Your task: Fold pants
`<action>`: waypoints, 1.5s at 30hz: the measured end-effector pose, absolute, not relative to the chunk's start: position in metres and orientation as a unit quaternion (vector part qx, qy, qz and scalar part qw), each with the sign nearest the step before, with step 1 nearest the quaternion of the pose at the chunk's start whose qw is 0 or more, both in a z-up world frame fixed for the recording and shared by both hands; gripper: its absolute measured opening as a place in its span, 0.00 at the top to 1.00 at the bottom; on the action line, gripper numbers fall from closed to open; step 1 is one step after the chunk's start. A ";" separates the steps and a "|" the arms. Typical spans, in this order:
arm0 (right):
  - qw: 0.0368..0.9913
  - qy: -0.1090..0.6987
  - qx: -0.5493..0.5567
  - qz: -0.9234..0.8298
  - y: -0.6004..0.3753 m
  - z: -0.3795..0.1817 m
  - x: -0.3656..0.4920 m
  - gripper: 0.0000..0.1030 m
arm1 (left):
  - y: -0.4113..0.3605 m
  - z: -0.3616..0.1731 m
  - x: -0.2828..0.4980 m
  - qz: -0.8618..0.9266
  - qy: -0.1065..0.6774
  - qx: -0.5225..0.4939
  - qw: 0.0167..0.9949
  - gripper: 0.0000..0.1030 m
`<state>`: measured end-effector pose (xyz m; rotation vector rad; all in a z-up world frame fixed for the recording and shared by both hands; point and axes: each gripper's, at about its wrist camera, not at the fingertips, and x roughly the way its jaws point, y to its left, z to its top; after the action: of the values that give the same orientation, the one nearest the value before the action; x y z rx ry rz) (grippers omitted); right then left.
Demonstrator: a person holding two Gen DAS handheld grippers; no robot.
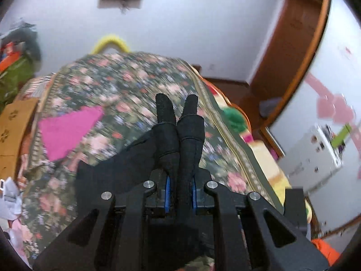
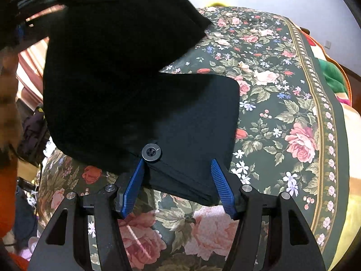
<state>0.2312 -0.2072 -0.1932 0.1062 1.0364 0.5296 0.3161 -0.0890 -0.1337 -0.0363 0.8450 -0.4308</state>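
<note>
**Black pants half lifted over the flowered bed**

Taking the floral bedspread (image 2: 282,103) as the landmark: off its left edge, in the left wrist view, a brown cardboard box (image 1: 13,133) stands against the bed, and what it holds cannot be seen. Heaps of coloured things lie farther left, too blurred to name. On the bedspread's left part lies a flat pink cloth (image 1: 67,131), apart from the dark garment.

Toward the middle, the black pants (image 2: 194,122) lie partly on the bedspread and partly in the air. The left gripper (image 1: 177,103) has its fingers (image 1: 163,110), wrapped in black fabric sleeves, drawn nearly together, and black cloth is pinched between them lower down, trailing off to the left and below. From the right wrist view, that same gripper shows at the upper left, with a large fold of the pants hanging from it above the bed.

The flat, folded part of the pants rests on the bedspread, a dark button (image 2: 151,152) at its near edge. The right gripper (image 2: 178,164) holds its blue fingers (image 2: 222,185) spread to a middling width either side of that near edge, without pressing on it.

At the bedspread's right border, a bright blanket (image 2: 334,76) in green, red and yellow shows beneath.
</note>
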 end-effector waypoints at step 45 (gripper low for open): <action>0.859 0.472 0.081 0.183 -0.243 -0.176 0.223 0.42 | 0.020 -0.274 0.471 -0.010 0.577 0.115 0.809 0.12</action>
<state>0.2235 -0.2433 -0.1760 0.1692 0.9902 0.3837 0.4708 0.0203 -0.2736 0.2460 1.2333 -0.0223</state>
